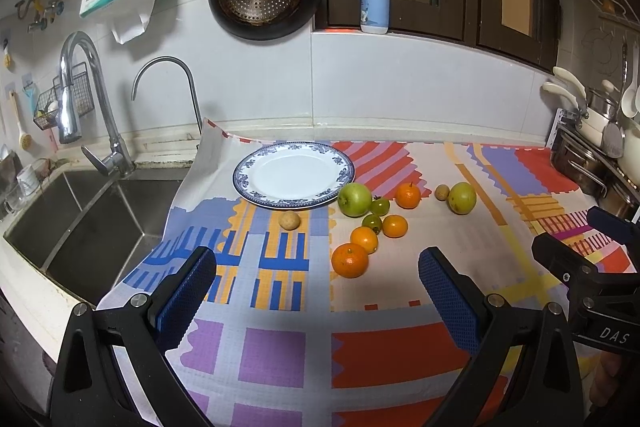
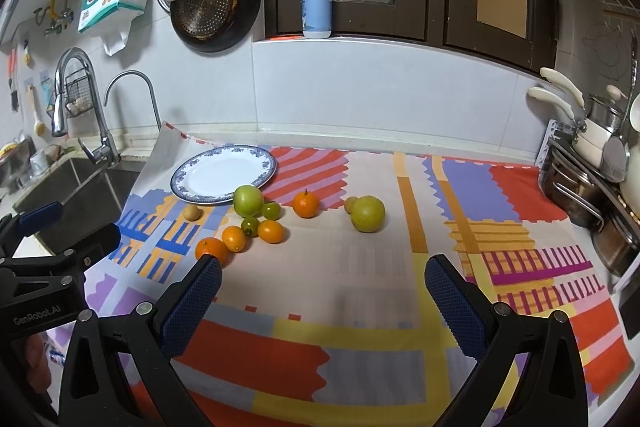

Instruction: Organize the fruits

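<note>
Left wrist: plate (image 1: 294,173) bare, both claws agape, empty.

Left gripper (image 1: 316,291), right gripper (image 2: 323,297): jaws wide apart, holding nothing.

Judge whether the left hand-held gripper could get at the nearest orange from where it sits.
Probably yes: the left hand-held gripper is open, and the nearest orange lies just ahead on bare cloth, with nothing between.
</note>
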Demonstrator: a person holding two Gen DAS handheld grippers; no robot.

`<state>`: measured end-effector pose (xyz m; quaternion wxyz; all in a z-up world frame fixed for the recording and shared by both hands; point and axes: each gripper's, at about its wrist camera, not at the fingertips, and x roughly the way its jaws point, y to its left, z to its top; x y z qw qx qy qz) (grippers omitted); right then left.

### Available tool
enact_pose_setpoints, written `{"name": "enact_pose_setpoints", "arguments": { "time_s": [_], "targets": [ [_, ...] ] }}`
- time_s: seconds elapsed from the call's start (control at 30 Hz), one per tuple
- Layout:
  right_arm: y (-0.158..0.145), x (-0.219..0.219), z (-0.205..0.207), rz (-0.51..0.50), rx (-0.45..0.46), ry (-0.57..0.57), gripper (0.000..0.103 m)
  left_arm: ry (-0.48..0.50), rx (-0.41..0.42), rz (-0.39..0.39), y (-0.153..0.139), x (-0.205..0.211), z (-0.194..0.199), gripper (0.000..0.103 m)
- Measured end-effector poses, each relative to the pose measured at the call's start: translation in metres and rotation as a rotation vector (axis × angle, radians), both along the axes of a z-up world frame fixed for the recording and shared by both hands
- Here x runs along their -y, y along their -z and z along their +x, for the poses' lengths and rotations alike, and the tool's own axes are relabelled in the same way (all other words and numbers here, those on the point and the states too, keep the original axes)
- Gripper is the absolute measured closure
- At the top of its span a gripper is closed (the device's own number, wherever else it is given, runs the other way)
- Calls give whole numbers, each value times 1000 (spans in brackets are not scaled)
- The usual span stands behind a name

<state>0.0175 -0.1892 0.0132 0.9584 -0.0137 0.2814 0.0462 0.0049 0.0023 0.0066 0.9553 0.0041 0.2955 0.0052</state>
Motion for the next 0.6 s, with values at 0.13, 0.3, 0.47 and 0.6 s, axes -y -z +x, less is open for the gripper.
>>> {"name": "enact_pose_setpoints", "arguments": {
  "time_s": [0.13, 0.3, 0.47, 0.6],
  "targets": [
    [1, 0, 0, 0, -2, -2, 1, 0, -1, -1, 1, 0, 0, 0],
    [2, -1, 1, -2, -2, -4, 1, 0, 0, -2, 2, 0, 0, 0],
    [3, -2, 1, -3, -2, -4, 1, 0, -2, -1, 2, 0, 0, 0],
    [4, -2, 1, -3, -3, -5, 1, 0, -1, -2, 2, 0, 0, 0]
  ]
}}
